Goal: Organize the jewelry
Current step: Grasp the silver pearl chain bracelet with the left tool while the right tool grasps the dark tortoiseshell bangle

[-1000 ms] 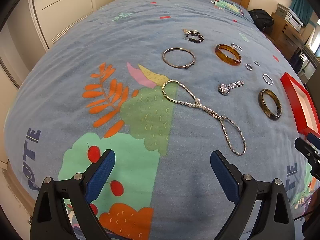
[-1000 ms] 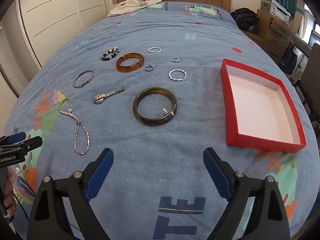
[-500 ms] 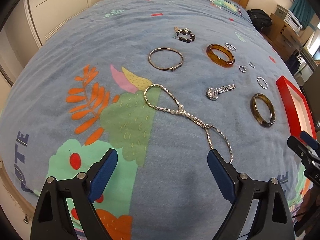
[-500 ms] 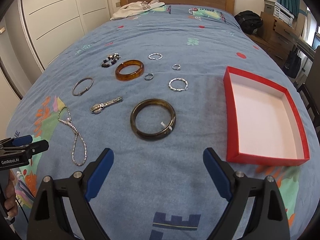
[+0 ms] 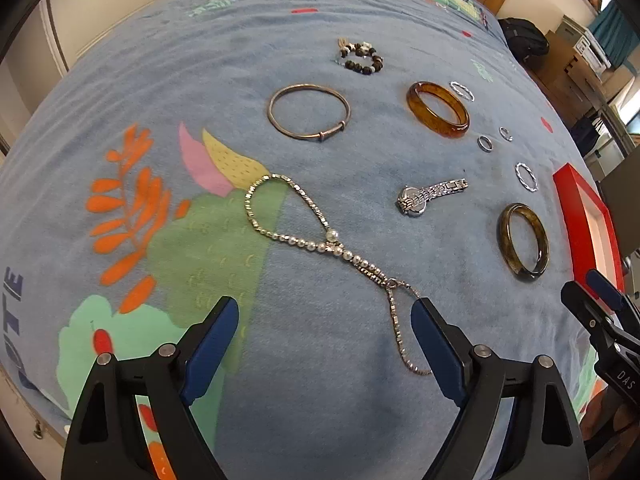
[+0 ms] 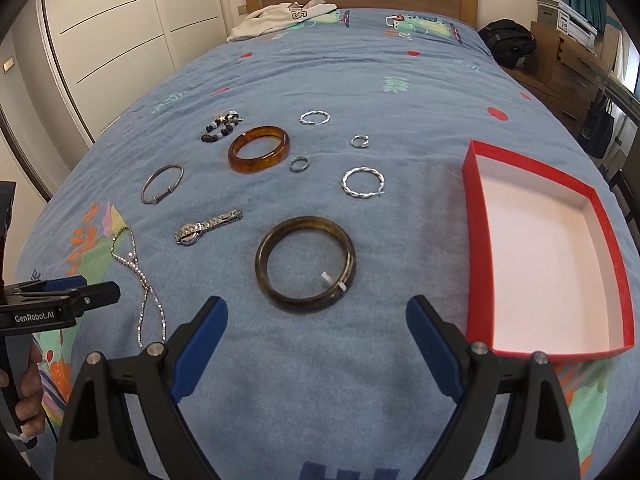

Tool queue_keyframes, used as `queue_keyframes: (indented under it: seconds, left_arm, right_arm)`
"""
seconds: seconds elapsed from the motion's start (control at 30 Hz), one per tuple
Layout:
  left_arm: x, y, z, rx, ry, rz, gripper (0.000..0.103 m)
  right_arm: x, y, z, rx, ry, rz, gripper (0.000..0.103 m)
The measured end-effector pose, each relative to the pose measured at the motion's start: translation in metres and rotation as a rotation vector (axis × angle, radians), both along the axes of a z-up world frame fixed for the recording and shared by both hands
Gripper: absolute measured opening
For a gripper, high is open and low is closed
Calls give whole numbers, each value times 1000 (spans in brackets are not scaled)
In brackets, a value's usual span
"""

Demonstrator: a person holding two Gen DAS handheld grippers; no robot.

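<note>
Left gripper (image 5: 325,322) gaping wide, hovering over necklace (image 5: 332,242) tail. Right gripper (image 6: 317,320) also spread wide, holding nothing, dark bangle (image 6: 305,263) lying just ahead. Red box (image 6: 476,240) sitting right, near bed edge; bare blanket (image 6: 420,216) lying between.

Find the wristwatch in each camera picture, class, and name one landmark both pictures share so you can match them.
Left wrist view: the wristwatch lies right of centre, between the long necklace and the dark bangle.
Right wrist view: the wristwatch lies left of centre, left of the dark bangle.
Shared landmark: the red box, at the right in both.
</note>
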State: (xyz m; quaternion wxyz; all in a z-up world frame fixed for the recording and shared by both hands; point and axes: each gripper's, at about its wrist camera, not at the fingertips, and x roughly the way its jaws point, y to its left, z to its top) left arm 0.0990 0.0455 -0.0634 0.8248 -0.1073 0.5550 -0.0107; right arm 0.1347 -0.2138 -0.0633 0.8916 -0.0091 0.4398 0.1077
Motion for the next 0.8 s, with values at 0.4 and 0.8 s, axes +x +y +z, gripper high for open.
queue_keyframes:
  seconds: [0.4, 0.8]
  left_arm:
    - [27, -6, -22, -22, 59, 16, 73]
    - [36, -7, -26, 17, 55, 12, 53]
  right_arm:
    - [35, 18, -15, 4, 26, 47, 91]
    - [59, 29, -38, -51, 78, 43, 90]
